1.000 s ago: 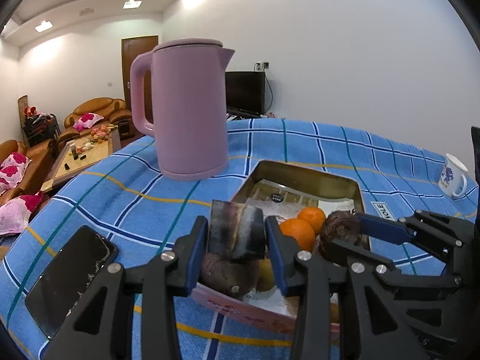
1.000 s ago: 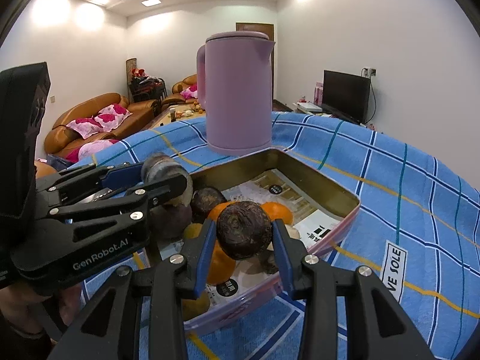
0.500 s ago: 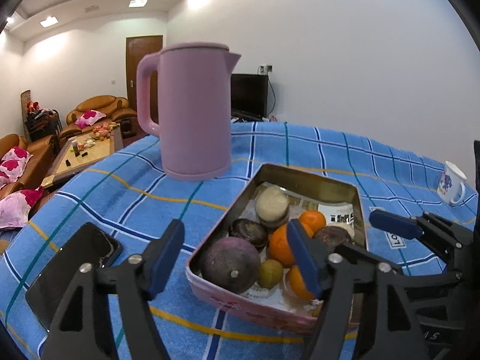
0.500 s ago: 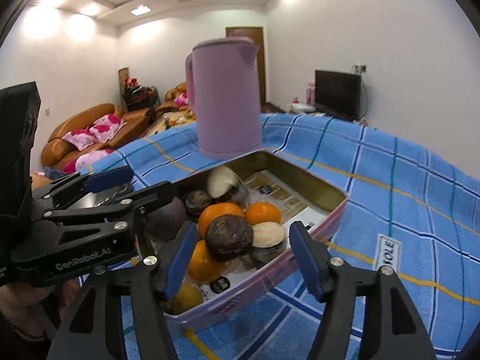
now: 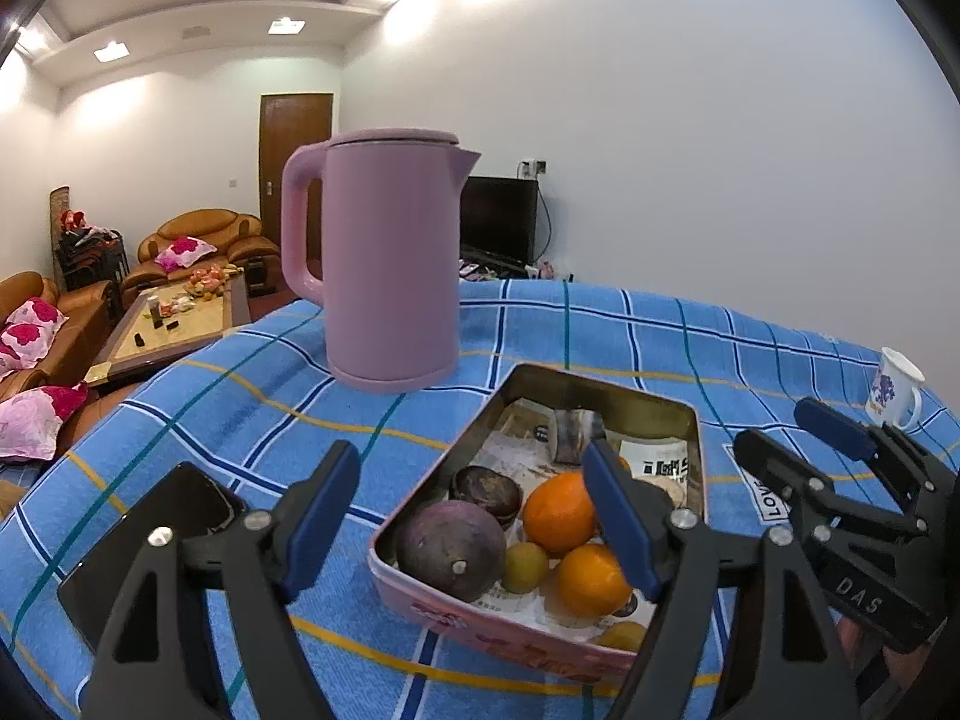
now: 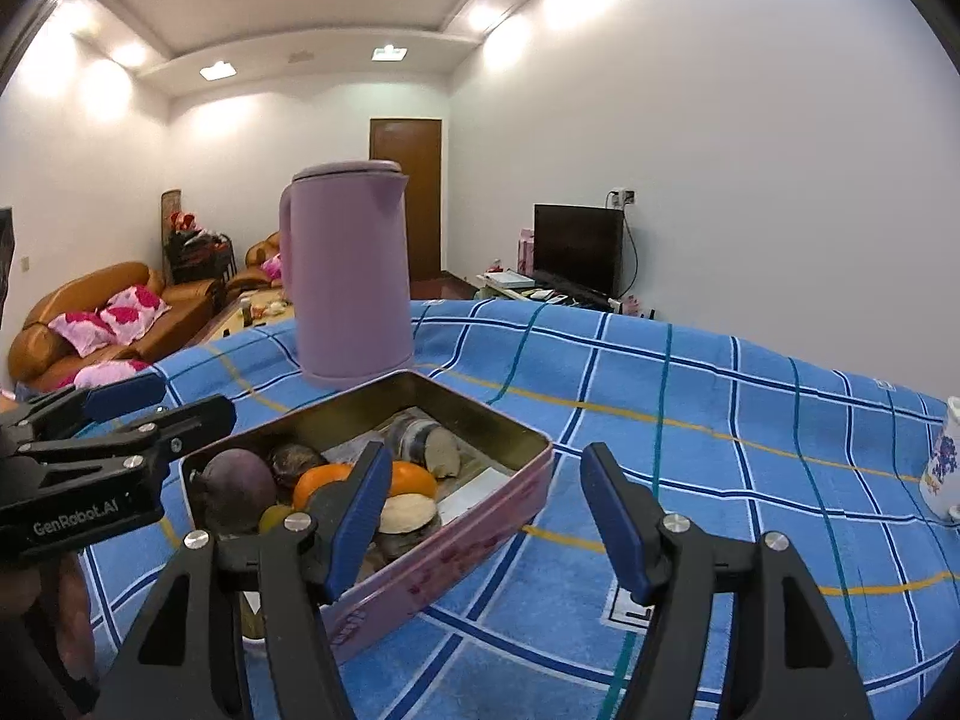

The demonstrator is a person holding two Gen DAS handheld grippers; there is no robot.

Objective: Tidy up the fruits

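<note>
Left wrist view: our left hand-held gripper [image 5: 471, 525] and right hand-held gripper [image 6: 480, 519] have let go and pulled back, jaws wide and empty. The fruits [image 5: 561, 510] they carried now lie in the tin [image 5: 606, 399] on the desk [image 5: 240, 396], so we judge the sorting nearly done. Fingers hide some fruit.

Surface w/ blue plaid cloth [image 5: 630, 330] carries pink kettle [image 5: 384, 258], tin of fruit [image 5: 696, 438] just in front, black phone [image 5: 138, 534] at left, mug [image 5: 894, 387] far right.
</note>
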